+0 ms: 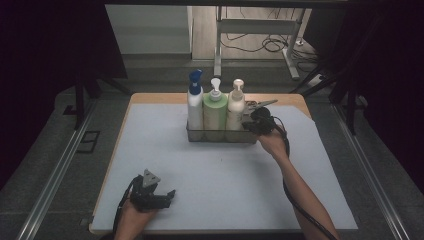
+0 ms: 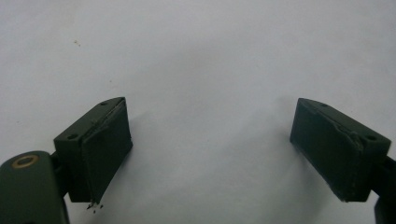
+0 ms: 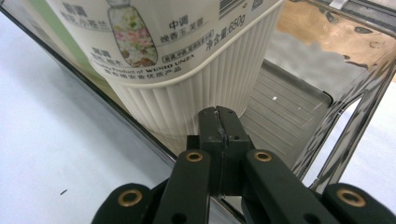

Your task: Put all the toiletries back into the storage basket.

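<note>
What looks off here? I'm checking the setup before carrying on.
Little does. Three pump bottles stand upright in the metal caddy. Only wear stands out: the left gripper has frayed, chipped pad edges, crumbs below.

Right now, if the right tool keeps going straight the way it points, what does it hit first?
Most likely the cream bottle: its ribbed base sits just beyond the shut right tool, at the rack end. Whether they already touch is unclear.

1. Cream pump bottle (image 1: 235, 107): standing upright at the right end of the rack, ribbed base and printed label showing, touching the green bottle.
2. Clear rack (image 1: 220, 136): sitting mid-table on the mat, holding three upright bottles in a row.
</note>
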Demonstrator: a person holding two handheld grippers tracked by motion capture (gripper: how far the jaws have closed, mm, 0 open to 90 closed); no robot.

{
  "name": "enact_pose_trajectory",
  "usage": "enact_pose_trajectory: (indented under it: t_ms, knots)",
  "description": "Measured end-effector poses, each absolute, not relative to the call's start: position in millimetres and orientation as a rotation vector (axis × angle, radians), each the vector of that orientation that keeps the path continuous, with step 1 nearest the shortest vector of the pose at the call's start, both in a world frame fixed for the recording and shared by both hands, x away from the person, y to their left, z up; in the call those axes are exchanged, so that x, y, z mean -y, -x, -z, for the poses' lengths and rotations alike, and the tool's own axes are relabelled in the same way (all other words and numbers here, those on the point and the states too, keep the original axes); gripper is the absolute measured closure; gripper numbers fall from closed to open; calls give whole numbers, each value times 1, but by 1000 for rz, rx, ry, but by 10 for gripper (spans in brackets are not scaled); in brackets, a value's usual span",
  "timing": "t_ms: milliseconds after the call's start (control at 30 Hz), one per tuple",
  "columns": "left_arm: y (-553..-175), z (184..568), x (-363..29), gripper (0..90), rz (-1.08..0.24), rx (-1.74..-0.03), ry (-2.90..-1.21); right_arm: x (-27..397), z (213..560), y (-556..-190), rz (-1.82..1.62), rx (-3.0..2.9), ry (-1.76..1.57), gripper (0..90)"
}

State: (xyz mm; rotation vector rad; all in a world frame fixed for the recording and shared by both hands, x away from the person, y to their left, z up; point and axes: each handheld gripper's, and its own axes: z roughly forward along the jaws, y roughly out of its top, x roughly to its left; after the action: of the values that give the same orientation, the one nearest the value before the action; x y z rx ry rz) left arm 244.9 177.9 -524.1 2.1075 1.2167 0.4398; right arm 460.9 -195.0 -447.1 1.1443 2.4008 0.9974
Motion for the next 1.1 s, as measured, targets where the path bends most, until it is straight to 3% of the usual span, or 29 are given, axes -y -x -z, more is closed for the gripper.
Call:
enact_pose_trajectory:
  t_ms: [367,1100]
  knots:
    - [-245,524,-178,120,-440,-1216,-2107,199,441,-458,-1020,-2396,-1121,837]
    - [-245,524,-178,120,-441,-1216,-2106,201,423,-435,-1036,-2371,-1044,435]
